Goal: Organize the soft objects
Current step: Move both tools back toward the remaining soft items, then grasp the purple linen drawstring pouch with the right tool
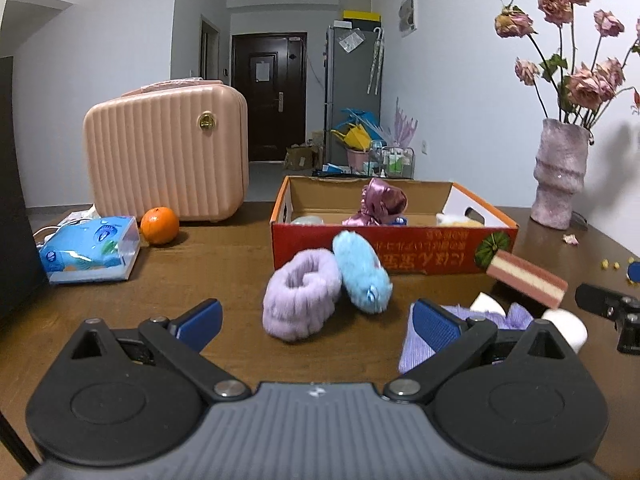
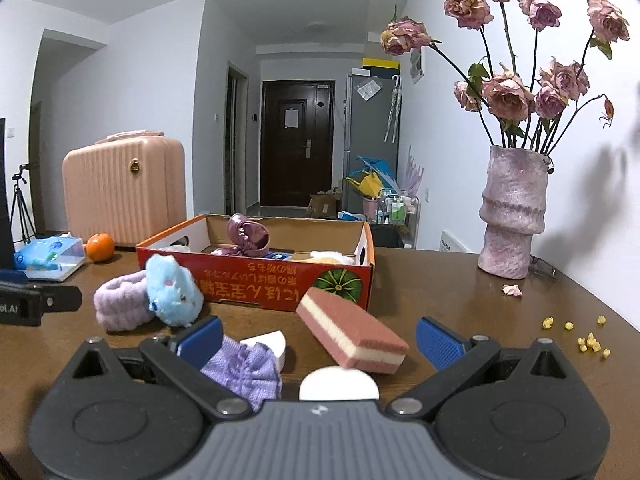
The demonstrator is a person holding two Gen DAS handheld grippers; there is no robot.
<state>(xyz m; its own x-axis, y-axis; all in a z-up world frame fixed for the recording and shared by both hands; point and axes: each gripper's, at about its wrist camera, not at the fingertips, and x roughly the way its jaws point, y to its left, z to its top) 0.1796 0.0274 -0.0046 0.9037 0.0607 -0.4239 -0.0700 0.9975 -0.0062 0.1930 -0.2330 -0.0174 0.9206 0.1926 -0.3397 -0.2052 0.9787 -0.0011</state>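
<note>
Both grippers are hovering spread wide over the wooden table (image 1: pixel 224 264), holding nothing. The left gripper (image 1: pixel 316 320) is facing the lilac scrunchie (image 1: pixel 301 300) and blue plush (image 1: pixel 362 278) leaning against the red cardboard box (image 1: pixel 394 246). Only the right gripper (image 2: pixel 318 340) is showing the layered sponge (image 2: pixel 352 330) fully, plus scattered yellow crumbs (image 2: pixel 588 340).

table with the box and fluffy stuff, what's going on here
A person holds two grippers over a wooden table, sorting soft things into a cardboard box. Both are open and empty: the left gripper faces a lilac fluffy band and blue plush toy, the right gripper a layered pink sponge. A pink satin scrunchie lies boxed.
</note>
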